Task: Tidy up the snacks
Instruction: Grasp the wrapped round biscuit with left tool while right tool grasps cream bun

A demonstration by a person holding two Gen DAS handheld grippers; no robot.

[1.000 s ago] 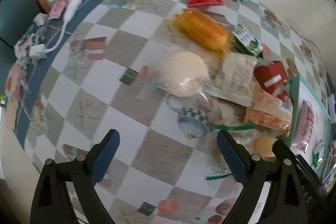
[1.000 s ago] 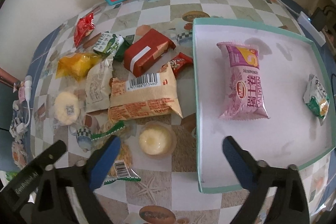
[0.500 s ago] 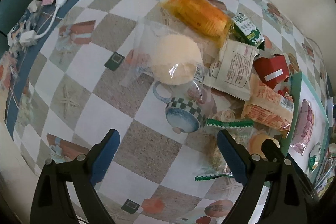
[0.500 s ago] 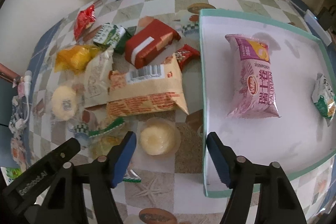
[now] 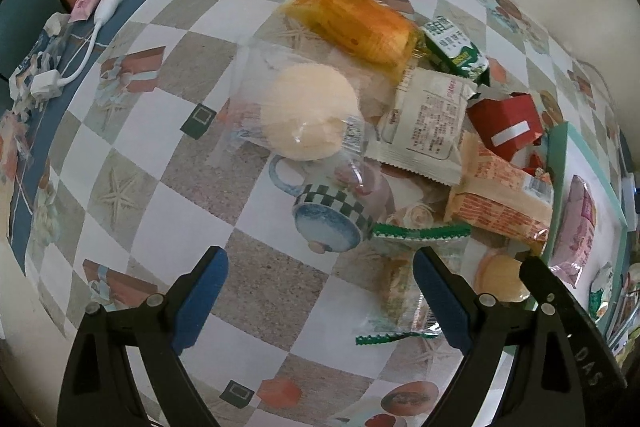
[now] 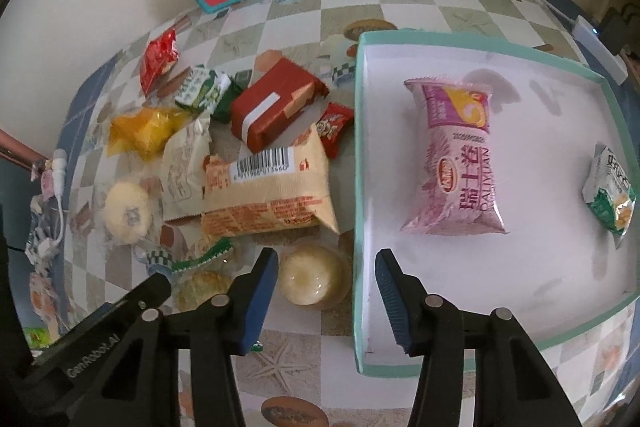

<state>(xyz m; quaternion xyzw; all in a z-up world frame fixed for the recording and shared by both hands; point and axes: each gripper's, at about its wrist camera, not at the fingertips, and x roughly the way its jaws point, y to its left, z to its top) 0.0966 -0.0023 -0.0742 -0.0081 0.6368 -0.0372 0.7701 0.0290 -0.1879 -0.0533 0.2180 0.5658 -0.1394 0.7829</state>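
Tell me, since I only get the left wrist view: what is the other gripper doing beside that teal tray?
Observer: The right gripper hangs over a round yellow cup. Its jaws are closing and its pads are not yet on the cup.
Operator: What is inside the tray?
Observer: The teal tray holds a pink pack and a small green-and-white packet, lying well apart.
Operator: Anything tucked by the red box?
Observer: A small red packet lies between the red box and the tray's wall.
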